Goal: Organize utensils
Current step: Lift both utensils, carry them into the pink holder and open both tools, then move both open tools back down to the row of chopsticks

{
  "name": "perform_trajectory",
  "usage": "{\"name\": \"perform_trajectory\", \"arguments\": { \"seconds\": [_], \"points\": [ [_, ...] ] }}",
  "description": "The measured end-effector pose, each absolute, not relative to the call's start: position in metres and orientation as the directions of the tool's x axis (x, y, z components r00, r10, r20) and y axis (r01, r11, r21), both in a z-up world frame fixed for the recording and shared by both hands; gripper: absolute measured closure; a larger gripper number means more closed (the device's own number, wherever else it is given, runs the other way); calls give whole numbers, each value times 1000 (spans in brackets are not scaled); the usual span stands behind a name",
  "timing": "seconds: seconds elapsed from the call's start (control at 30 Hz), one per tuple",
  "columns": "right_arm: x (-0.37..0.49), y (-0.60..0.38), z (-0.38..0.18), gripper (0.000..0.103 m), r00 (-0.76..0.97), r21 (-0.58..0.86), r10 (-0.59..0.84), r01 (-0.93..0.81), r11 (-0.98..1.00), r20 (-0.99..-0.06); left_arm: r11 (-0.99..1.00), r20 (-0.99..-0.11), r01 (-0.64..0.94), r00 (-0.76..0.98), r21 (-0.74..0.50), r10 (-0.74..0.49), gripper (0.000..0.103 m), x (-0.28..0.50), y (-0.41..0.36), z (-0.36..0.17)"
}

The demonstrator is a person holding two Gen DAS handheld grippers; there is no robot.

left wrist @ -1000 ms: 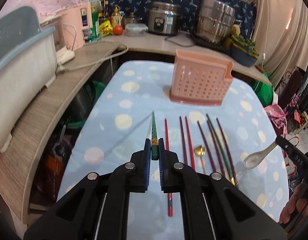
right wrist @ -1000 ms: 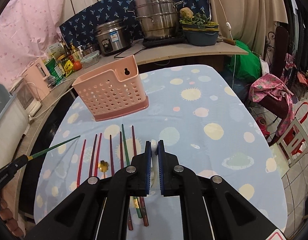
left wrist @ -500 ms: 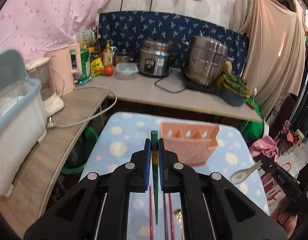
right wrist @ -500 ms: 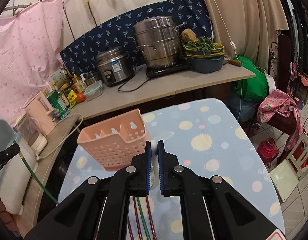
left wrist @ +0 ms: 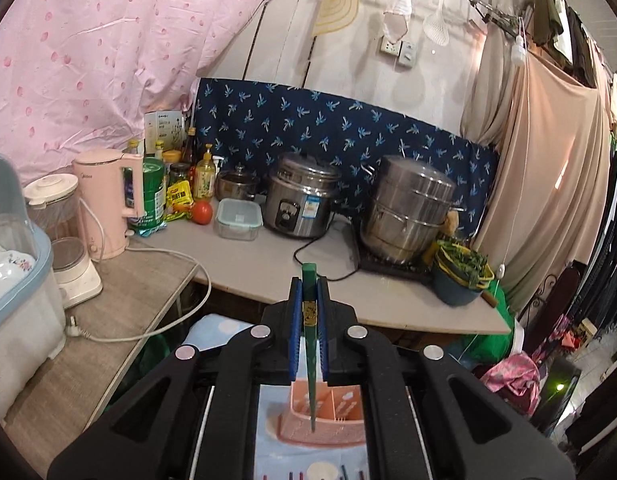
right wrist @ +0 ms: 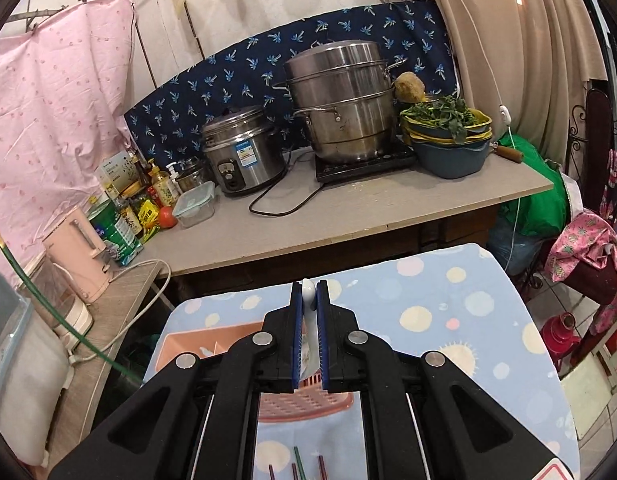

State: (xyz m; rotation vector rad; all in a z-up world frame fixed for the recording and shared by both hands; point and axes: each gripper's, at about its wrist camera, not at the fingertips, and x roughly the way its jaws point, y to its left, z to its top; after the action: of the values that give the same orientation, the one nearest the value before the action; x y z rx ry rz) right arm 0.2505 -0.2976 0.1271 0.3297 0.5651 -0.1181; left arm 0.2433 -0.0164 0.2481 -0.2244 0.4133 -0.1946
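My left gripper point(left wrist: 309, 292) is shut on a green chopstick point(left wrist: 310, 364) that hangs tip down over the pink utensil basket point(left wrist: 332, 412) on the blue dotted table. My right gripper point(right wrist: 309, 296) is shut on a white ceramic spoon point(right wrist: 308, 300), held above the same pink basket point(right wrist: 188, 348). The green chopstick also shows in the right wrist view point(right wrist: 48, 312) at the left edge. Tips of red and green chopsticks point(right wrist: 296, 466) lie on the table below the right gripper.
A counter point(right wrist: 348, 216) behind the table carries a rice cooker point(right wrist: 240, 152), a steel steamer pot point(right wrist: 340, 100), a bowl of greens point(right wrist: 448, 136), a pink kettle point(left wrist: 108, 204) and bottles. A dish bin point(left wrist: 16, 280) stands at the left.
Both grippers have risen and tipped forward, from low over the table to above the pink basket. The chopstick and the spoon have come up with them.
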Motion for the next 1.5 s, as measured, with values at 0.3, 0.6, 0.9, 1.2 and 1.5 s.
{"name": "perform_trajectory", "arguments": {
  "seconds": [0.3, 0.6, 0.9, 1.2, 1.5],
  "points": [
    [280, -295, 100, 96, 805, 267, 4, 192, 944, -594, 961, -375, 145, 899, -234, -227, 96, 261, -30, 243],
    [271, -296, 87, 79, 795, 274, 6, 202, 940, -607, 965, -464, 110, 860, -238, -212, 89, 269, -32, 203],
    [220, -290, 100, 68, 810, 280, 25, 174, 944, -586, 975, -481, 92, 858, -201, -180, 64, 237, -25, 194],
    [138, -280, 69, 67, 757, 252, 42, 164, 954, -652, 987, -597, 60, 790, -152, -140, 58, 184, -7, 130],
    [64, -262, 14, 67, 676, 192, 23, 176, 965, -737, 992, -744, 30, 658, -126, -115, 58, 132, 9, 41]
  ]
}}
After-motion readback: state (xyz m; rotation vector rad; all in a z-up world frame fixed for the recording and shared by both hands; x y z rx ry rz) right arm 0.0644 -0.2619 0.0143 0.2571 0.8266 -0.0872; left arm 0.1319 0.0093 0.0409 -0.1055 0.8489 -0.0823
